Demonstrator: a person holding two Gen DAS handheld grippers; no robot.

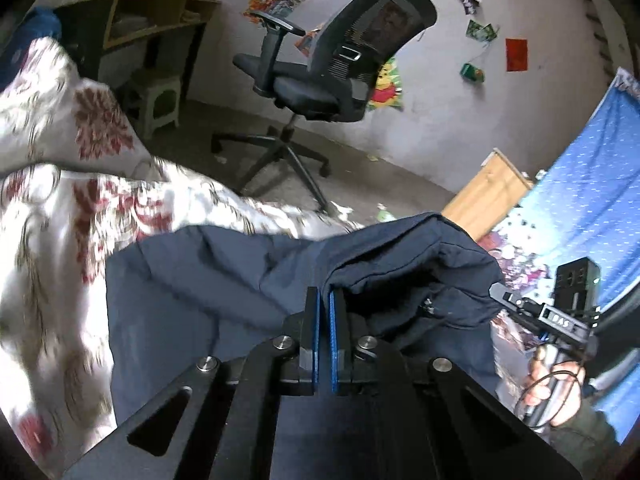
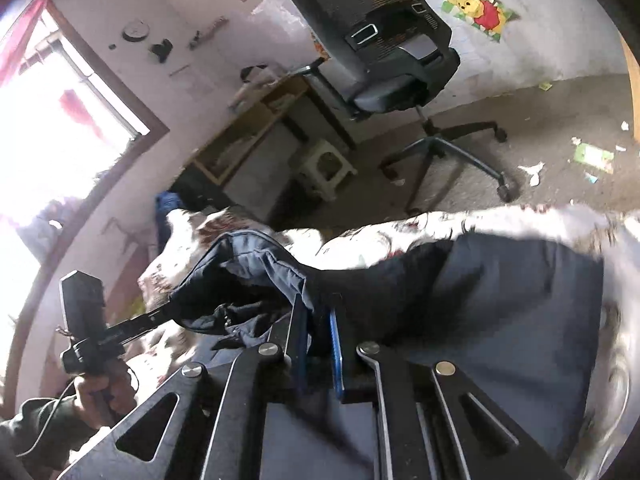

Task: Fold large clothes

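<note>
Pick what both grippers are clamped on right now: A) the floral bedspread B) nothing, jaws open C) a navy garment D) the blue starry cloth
C: the left gripper and the right gripper each pinch a bunched edge of the navy garment, lifted over the floral bedspread.

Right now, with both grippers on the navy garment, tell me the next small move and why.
Probably carry the lifted edge across and lay it on the flat part. The left gripper and right gripper are each shut on the navy garment, bunched above the floral bedspread, so the fold looks half made.
</note>
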